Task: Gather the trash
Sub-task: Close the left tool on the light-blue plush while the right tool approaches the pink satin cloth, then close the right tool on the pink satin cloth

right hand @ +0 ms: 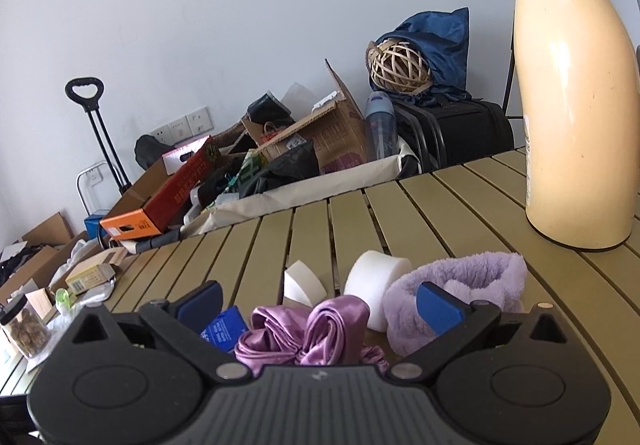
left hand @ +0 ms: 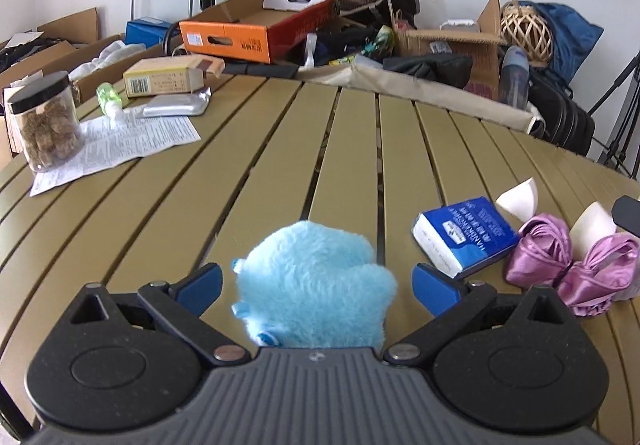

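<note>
Both views are evenly and brightly lit by soft diffuse light, and only faint shadows are cast on the slatted table. Its slats are bowed by fisheye distortion, corners are vignetted black. A glare streak is seen on the cream flask beyond the table's right edge; slight softness is noted throughout.

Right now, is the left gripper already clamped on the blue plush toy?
No. The left gripper stands open, its blue pads set apart on either side of the blue plush toy without pressing it.

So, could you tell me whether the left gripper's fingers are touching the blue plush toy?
Apart. The left wrist view shows the left gripper open around the plush toy, with table visible between each blue finger pad and the fur.
</note>
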Tool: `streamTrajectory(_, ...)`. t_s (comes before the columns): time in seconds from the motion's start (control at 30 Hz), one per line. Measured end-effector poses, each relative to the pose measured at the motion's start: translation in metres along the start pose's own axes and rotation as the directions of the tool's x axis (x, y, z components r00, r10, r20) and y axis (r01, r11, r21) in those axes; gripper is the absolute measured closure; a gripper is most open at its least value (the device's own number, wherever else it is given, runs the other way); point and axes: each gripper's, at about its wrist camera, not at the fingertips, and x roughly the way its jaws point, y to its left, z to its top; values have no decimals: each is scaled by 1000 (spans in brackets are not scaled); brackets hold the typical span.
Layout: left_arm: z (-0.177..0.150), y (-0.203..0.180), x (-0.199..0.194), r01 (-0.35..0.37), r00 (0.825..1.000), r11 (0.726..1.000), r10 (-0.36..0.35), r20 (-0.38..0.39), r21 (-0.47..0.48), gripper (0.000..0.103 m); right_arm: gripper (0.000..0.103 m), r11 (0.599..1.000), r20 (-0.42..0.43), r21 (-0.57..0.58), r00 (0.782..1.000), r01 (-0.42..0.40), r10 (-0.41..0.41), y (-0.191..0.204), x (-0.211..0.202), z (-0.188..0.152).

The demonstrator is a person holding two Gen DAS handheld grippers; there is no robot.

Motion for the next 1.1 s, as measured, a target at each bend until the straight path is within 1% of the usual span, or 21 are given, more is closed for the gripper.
streamTrajectory(0.07, -1, 0, 3, -3, 1000, 1000, 3, -2, 4, 0, 0, 1000, -2, -11, 1000, 5, -5, 0, 1, -1)
streamTrajectory(0.17, -3, -1, 7, -28, 1000, 1000, 28, 0, 9, 1, 0, 1000, -9, -22, 1000, 9, -9, 2, 2, -2)
streamTrajectory(0.27, -3, -1, 11, -32, 999, 999, 32, -15, 12, 6, 0, 998, -8, -54, 1000, 26, -27, 7, 2, -4)
streamTrajectory(0.33, -4, -2, 12, -22, 999, 1000, 22, -23, 9, 15, 0, 997, -8, -75, 999, 35, -36, 10, 3, -6)
streamTrajectory(0.4, -6, -3, 12, -21, 1000, 1000, 21, -20, 21, 17, 0, 996, -20, -84, 999, 30, -32, 12, 4, -7)
streamTrajectory(0.43, -6, -4, 12, -25, 1000, 999, 25, -16, 34, 20, 0, 996, -25, -86, 999, 25, -28, 13, 5, -8)
streamTrajectory(0.53, -7, -5, 12, -34, 999, 998, 35, -7, 45, 24, 0, 995, -33, -101, 999, 22, -25, 16, 7, -9)
streamTrajectory(0.63, -7, -3, 9, -32, 999, 999, 32, 6, 43, 26, 0, 993, -42, -112, 999, 25, -30, 19, 9, -10)
streamTrajectory(0.87, -3, -3, -5, -45, 997, 998, 41, 72, 52, 26, 0, 990, -79, -134, 995, 47, -58, 28, 23, -16)
streamTrajectory(1.1, -2, 3, -17, -50, 994, 997, 45, 99, 53, 26, 0, 987, -126, -135, 986, 88, -106, 34, 42, -21)
